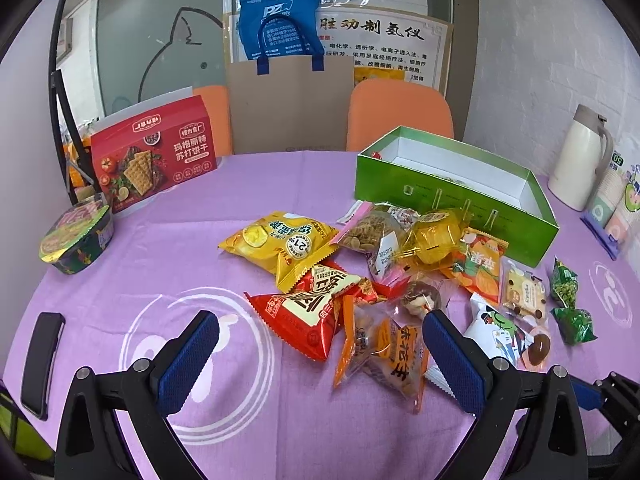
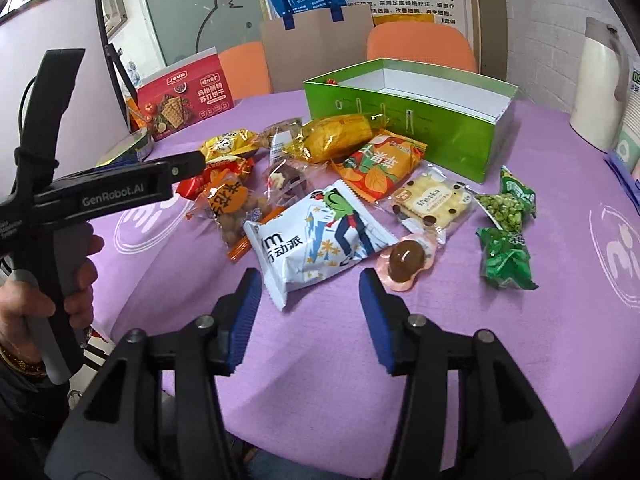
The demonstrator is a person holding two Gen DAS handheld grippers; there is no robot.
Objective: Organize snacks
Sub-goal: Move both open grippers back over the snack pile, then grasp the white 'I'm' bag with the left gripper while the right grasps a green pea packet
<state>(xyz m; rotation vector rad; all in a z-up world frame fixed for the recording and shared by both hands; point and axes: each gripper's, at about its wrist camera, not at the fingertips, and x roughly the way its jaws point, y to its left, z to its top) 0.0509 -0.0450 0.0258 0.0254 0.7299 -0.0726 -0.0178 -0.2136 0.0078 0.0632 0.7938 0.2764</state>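
A pile of snack packets lies on the purple tablecloth (image 1: 200,264) in front of an open green box (image 1: 460,216) (image 2: 400,120). My left gripper (image 1: 320,320) is open just above the near edge of the pile. A red packet (image 1: 304,316) and an orange nut packet (image 1: 384,356) lie between its fingers, untouched. My right gripper (image 2: 310,280) is open too, and the near corner of a white packet (image 2: 320,236) reaches between its pads without contact. A brown jelly cup (image 2: 406,260) sits by the right fingertip. Two green pea packets (image 2: 506,258) lie further right.
A red cracker box (image 1: 154,152) and a noodle bowl (image 1: 78,240) stand at the left. A black flat object (image 1: 42,364) lies near the left edge. A white jug (image 1: 580,160) and paper cups (image 1: 616,200) stand at the right. Orange chairs (image 1: 400,112) stand behind the table.
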